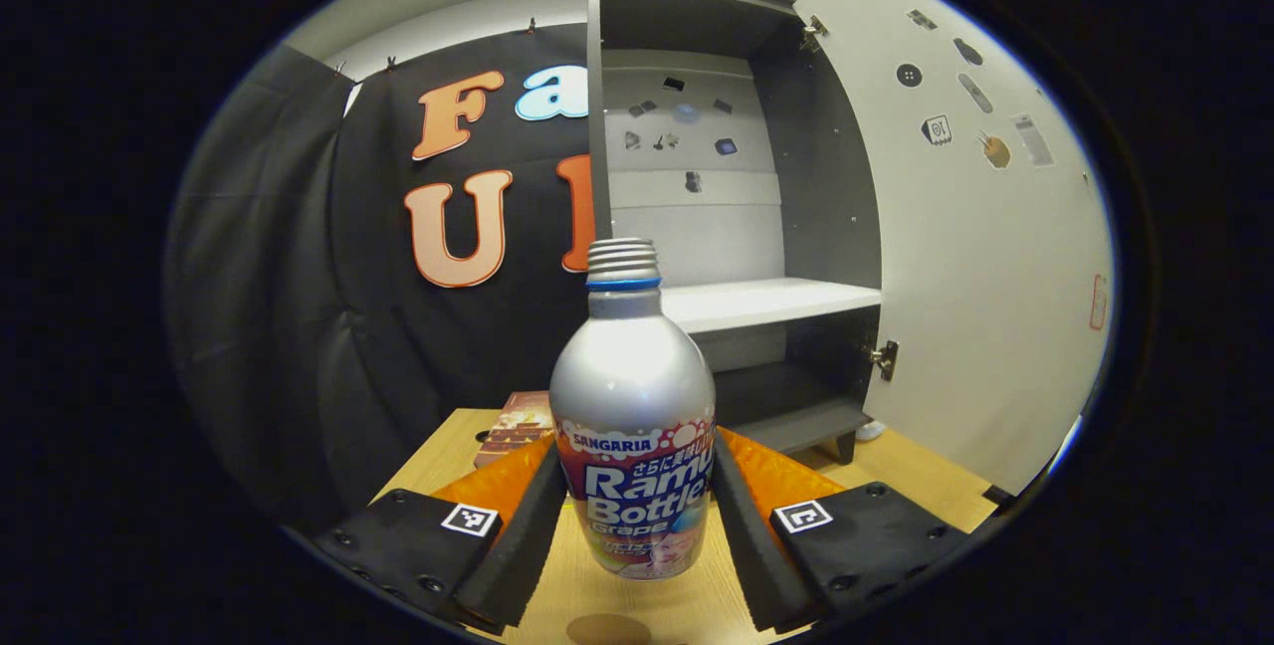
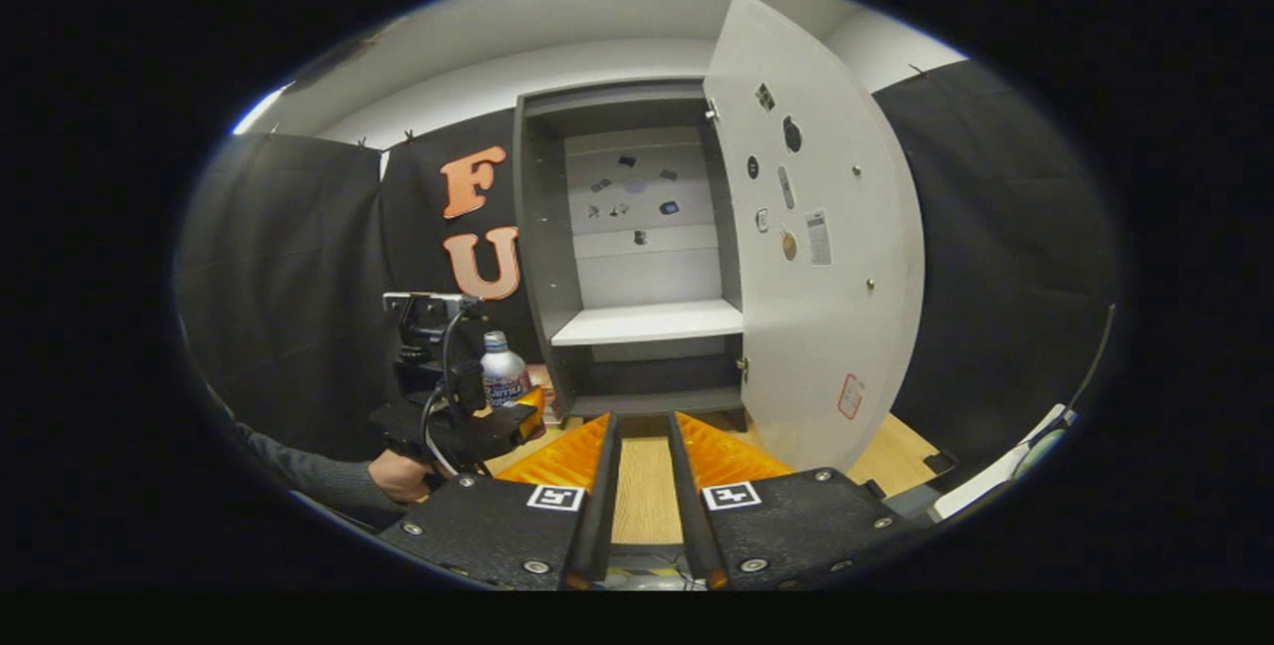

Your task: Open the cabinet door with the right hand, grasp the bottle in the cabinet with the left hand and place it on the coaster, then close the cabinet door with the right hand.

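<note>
A silver bottle (image 1: 633, 396) with a blue neck ring and no cap stands upright between the fingers of my left gripper (image 1: 637, 456), which is shut on its labelled lower body. It hangs slightly above the wooden table (image 1: 687, 605), in front of the cabinet (image 1: 697, 157). From the right gripper view, the left gripper (image 2: 468, 426) holds the bottle (image 2: 504, 376) left of the cabinet (image 2: 637, 247), with a hand below it. The cabinet door (image 2: 816, 257) is swung wide open. My right gripper (image 2: 643, 421) points at the cabinet base, its fingers a narrow gap apart with nothing between them.
A flat brown patterned piece (image 1: 513, 426) lies on the table behind the bottle, to the left. The white shelf (image 1: 766, 302) inside the cabinet is bare. The open door (image 1: 975, 257) stands to the right. Black cloth walls close in on the left.
</note>
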### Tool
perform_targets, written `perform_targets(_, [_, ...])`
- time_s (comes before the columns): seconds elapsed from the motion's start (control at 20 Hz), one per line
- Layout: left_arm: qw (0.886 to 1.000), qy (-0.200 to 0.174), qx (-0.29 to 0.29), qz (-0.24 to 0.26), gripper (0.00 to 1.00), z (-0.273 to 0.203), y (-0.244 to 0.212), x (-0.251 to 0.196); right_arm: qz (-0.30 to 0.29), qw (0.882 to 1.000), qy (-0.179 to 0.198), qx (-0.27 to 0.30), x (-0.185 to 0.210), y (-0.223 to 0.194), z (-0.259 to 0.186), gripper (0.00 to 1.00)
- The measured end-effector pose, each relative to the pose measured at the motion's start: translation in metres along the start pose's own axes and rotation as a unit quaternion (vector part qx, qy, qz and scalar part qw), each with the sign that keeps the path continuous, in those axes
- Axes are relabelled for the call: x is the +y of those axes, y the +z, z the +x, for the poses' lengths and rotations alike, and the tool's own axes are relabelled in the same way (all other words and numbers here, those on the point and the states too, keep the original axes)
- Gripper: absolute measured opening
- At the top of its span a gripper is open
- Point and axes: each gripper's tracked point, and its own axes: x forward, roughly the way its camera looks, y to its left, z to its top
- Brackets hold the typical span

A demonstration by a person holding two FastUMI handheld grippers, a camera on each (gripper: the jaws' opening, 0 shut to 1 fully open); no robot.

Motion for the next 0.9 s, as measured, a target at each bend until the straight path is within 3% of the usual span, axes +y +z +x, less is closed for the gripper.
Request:
perform_targets(0.05, [1.0, 0.004, 0.006, 0.001, 0.86, -0.002, -0.01, 0.004, 0.004, 1.0, 0.0, 0.003, 0.0, -0.003, -0.001, 0.29])
perform_targets(0.85, [0.992, 0.024, 0.125, 0.001, 0.86, -0.023, -0.177, 0.015, 0.014, 0.994, -0.024, 0.106, -0.03, -0.073, 0.02, 0.29])
perform_targets(0.9, [0.991, 0.028, 0.129, 0.001, 0.86, -0.022, -0.182, 0.017, 0.012, 0.994, -0.022, 0.11, -0.029, -0.075, 0.021, 0.24])
